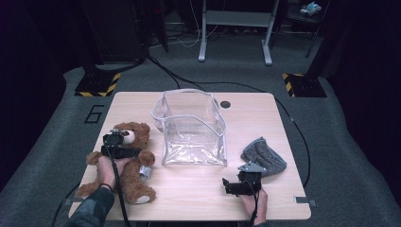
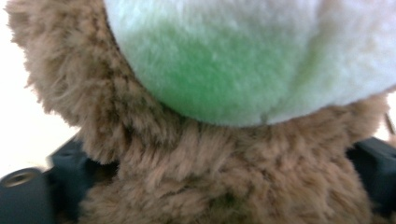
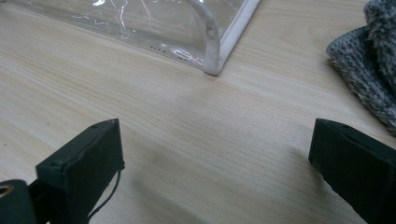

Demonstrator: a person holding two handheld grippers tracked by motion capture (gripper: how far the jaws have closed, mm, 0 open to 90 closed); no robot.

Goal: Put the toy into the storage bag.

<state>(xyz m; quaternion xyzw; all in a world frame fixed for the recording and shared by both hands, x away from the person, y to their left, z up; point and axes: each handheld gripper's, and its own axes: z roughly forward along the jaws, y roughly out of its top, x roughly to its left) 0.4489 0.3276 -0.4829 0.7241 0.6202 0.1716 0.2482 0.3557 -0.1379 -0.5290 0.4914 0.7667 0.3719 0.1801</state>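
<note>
A brown teddy bear (image 1: 135,172) lies on its back at the table's left, head toward the far side. My left gripper (image 1: 120,144) comes down across its neck, just under the head. In the left gripper view the brown fur (image 2: 224,172) and the pale muzzle (image 2: 243,56) sit between the jaws, and the fur presses against both of them. My right gripper (image 1: 231,185) rests near the front right edge; it stands open (image 3: 217,163) over bare wood with nothing between its fingers.
A clear plastic pouch with white trim (image 1: 191,127) stands open at the middle of the wooden table (image 1: 189,194); its near corner (image 3: 212,60) lies ahead of the right gripper. A grey knitted cloth (image 1: 265,156) (image 3: 369,74) lies right of it. Cables run over the floor behind.
</note>
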